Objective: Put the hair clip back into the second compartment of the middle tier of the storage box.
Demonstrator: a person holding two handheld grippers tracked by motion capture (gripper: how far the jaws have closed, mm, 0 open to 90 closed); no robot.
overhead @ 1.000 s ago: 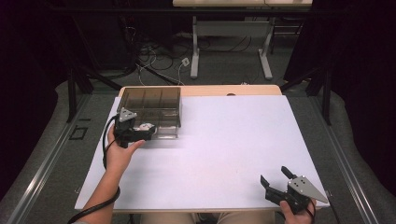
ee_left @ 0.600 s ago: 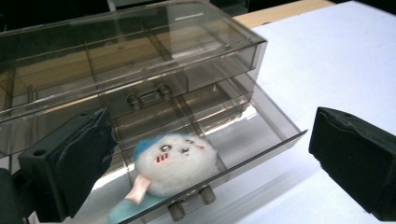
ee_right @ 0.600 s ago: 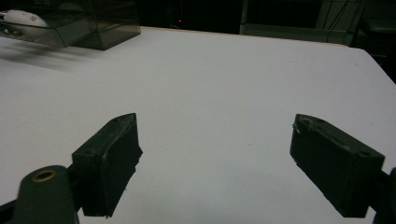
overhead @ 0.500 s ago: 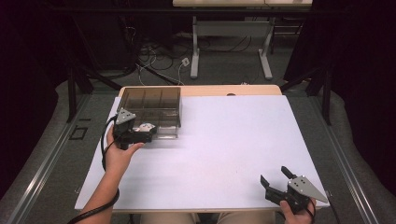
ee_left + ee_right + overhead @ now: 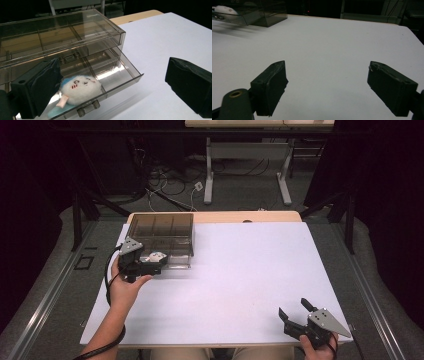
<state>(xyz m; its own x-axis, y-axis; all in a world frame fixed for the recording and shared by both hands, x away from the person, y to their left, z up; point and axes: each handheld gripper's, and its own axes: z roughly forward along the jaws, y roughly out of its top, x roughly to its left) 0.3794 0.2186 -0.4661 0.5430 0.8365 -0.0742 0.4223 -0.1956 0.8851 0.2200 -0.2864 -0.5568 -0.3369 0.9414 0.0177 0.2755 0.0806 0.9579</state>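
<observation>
A smoked clear drawer box (image 5: 165, 232) stands at the table's back left, and its lower drawer (image 5: 120, 75) is pulled out. A small white plush toy (image 5: 78, 88) with a blue back lies in the drawer's front compartment, and the high view shows the plush toy (image 5: 158, 256) too. My left gripper (image 5: 156, 265) is at the drawer front, open wide, one jaw beside the toy and the other out over the table. It holds nothing. My right gripper (image 5: 293, 308) is open and empty near the table's front right corner.
White sheet (image 5: 250, 270) covers the tabletop, with a wooden edge (image 5: 250, 216) at the back. From the right gripper view the box (image 5: 262, 12) sits far off at the top left. Cables and table legs (image 5: 210, 175) lie on the floor beyond.
My left gripper has shifted only slightly at the drawer front. The right gripper has stayed in place.
</observation>
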